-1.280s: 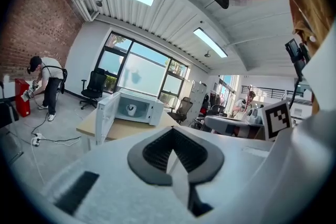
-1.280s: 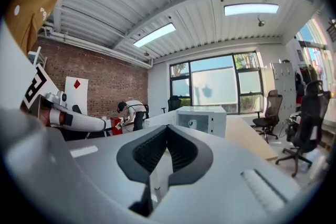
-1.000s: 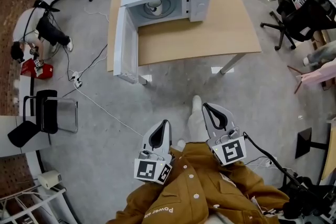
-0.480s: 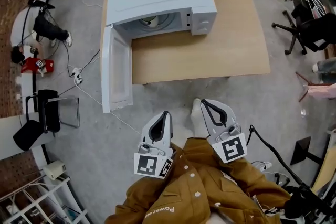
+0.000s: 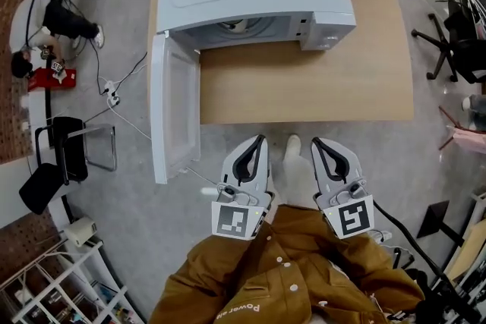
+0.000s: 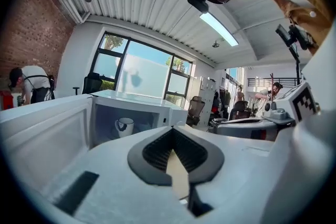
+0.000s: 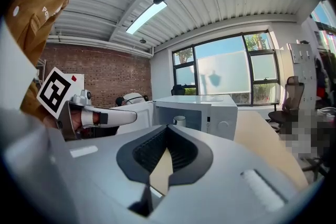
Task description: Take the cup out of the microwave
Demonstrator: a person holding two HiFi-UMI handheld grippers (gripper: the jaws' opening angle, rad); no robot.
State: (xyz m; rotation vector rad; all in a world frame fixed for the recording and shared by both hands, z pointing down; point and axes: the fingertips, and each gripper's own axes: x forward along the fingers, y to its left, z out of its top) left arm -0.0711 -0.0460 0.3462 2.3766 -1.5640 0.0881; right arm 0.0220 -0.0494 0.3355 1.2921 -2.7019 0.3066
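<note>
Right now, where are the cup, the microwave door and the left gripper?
cup (image 6: 125, 126): left gripper view, on its white side.
microwave door (image 5: 175, 111): head view, on its inner panel.
left gripper (image 5: 258, 140): head view, at its closed fingertips.

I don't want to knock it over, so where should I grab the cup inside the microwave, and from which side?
Probably the round body of the cup, jaws either side, coming level through the open front of the microwave. It stands upright, and its handle seems to point left toward the open door, so approach slightly from the right to keep a jaw off it.
</note>
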